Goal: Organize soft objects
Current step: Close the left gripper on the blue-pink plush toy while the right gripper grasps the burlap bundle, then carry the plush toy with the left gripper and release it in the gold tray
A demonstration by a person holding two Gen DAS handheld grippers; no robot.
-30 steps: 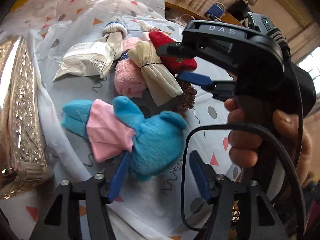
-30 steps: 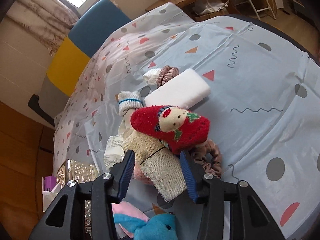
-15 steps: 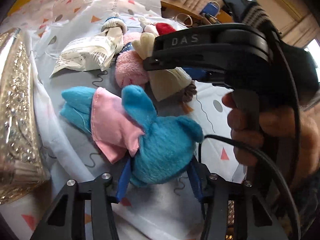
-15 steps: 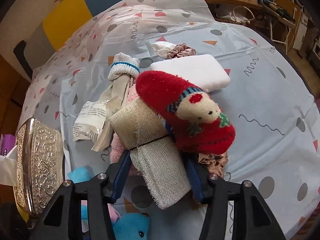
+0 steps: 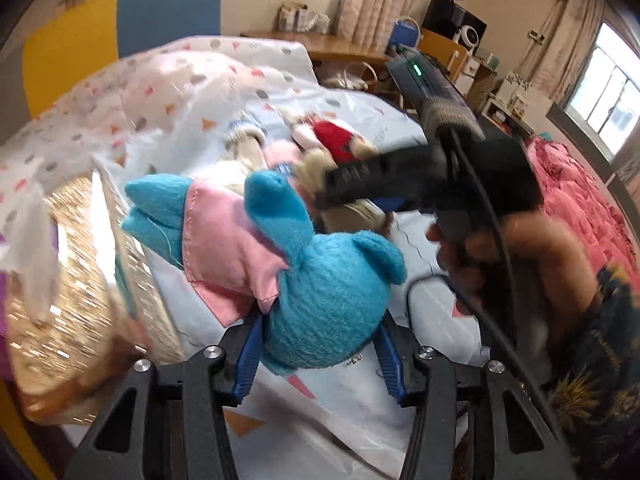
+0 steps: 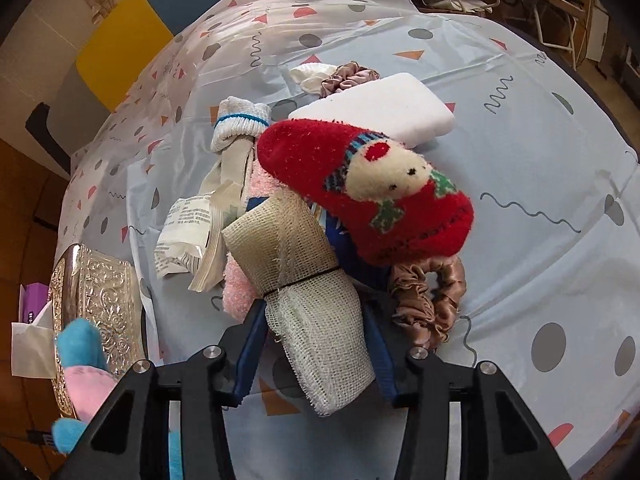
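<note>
At the bottom of the left wrist view, my left fingers (image 5: 318,350) are clamped partway closed on the round blue head of a plush toy (image 5: 280,264), its pink-clad body jutting toward the upper left, clear of the patterned tabletop (image 5: 360,412). The hold takes in the head alone; I judge that the hanging body could swing, twist the toy out of the pads, or brush the embossed gold box (image 5: 80,300) at the left edge.

At the bottom of the right wrist view, my right fingers (image 6: 314,350), whose jaws have just been closing, pinch the near end of a banded gauze roll (image 6: 304,280). The roll's far end sits under a red snowman sock (image 6: 368,192), touching a pink fuzzy sock (image 6: 240,280). Lifting now would likely drag the red sock along or tip it onto the bronze scrunchie (image 6: 428,300) at lower right. The thin band could also slip and let the gauze unravel.

Beyond the pile, a white sponge block (image 6: 380,108), a blue-striped white sock (image 6: 240,124) and a paper packet (image 6: 184,232) lie untouched.
</note>
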